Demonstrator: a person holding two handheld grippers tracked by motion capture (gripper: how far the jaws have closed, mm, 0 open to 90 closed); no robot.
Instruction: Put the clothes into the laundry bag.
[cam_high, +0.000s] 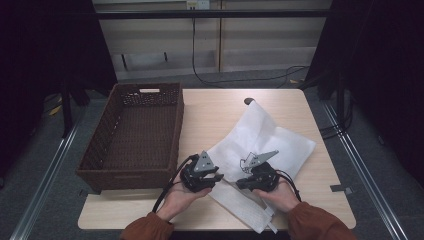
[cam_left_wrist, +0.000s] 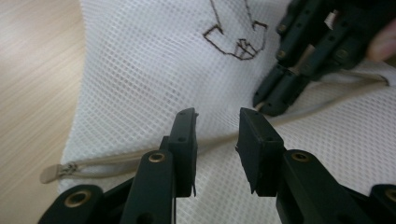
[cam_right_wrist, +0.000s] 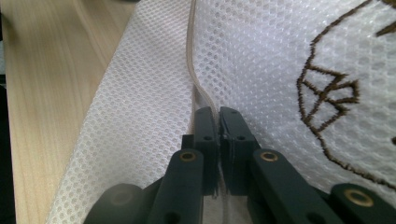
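Right gripper in my hand is pinching the zipper of the white mesh bag, while my left gripper is hovering open above it.

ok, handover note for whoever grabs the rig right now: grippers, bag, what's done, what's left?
Left gripper: open, jaws apart just above the zip of the white mesh bag, gripping nothing.
Right gripper: shut on the zip seam, pinning the bag to the table.
Bag lies flat at front right; zip pull at the bag's end.
Brown wicker basket on the left, nothing in it.
Done: bag pinned.
Left, probably: work the zip, then the bag likely goes into the basket.
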